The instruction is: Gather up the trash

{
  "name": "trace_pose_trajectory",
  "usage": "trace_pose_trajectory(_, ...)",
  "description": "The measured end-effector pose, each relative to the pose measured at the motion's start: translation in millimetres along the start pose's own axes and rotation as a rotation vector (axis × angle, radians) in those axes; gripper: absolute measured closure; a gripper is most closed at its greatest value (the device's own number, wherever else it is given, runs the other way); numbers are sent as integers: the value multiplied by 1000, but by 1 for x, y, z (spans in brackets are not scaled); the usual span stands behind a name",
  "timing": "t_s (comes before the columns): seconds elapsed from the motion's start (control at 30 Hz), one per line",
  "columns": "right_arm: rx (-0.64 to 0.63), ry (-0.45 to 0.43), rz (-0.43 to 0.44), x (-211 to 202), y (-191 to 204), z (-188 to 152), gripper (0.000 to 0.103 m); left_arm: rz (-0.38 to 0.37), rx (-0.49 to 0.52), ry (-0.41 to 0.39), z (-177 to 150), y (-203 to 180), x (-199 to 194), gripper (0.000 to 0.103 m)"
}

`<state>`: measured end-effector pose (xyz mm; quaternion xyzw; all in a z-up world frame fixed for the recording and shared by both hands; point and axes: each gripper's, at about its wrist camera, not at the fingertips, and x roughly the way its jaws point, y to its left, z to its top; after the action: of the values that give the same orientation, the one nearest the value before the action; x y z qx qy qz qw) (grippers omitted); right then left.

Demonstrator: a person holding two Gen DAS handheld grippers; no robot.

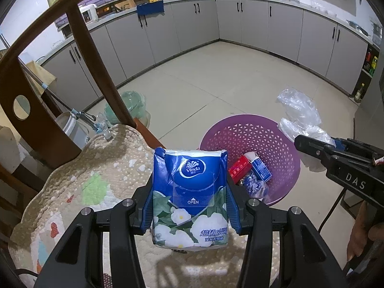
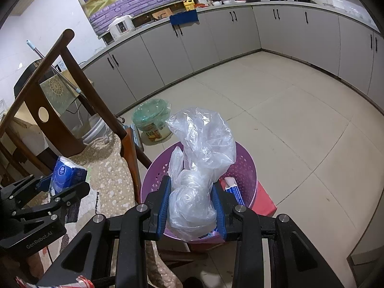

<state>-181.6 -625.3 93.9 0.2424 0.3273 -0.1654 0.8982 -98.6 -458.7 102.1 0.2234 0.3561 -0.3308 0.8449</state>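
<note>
Nearest to us, our left gripper is clamped on a blue tissue pack, its blue pads pressing both sides so the pack stands upright between the fingers, label facing us; we hold it by the waist, which we judge keeps the soft pack from folding or slipping. It hangs just above the quilted cushion of the wooden chair, right at the seat's edge beside the basket. Our right gripper is closed on a crumpled clear plastic bag, pinching its bunched lower part while the loose top billows upward; gripping the wad and not the thin film probably gives a surer hold. The bag sits directly over the purple basket, which stands on the floor on what looks like a red box, beside the chair, so both loads are within easy reach of it. Inside already lie a red carton, a blue-and-white carton and a crinkled blue-white wrapper. Further off, a green-lined bucket stands on the tiled floor, and beyond that grey cabinets run around the kitchen.
</note>
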Motion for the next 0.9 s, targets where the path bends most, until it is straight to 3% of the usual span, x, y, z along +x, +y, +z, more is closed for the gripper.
trace_pose_trajectory(0.53,34,30,5,14,-12,0,67,-41,-31,76,2,-1,32,54)
trace_pose_trajectory(0.9,56,52,72,1,0,-17,67,-37,-88,98,-27,4,4,54)
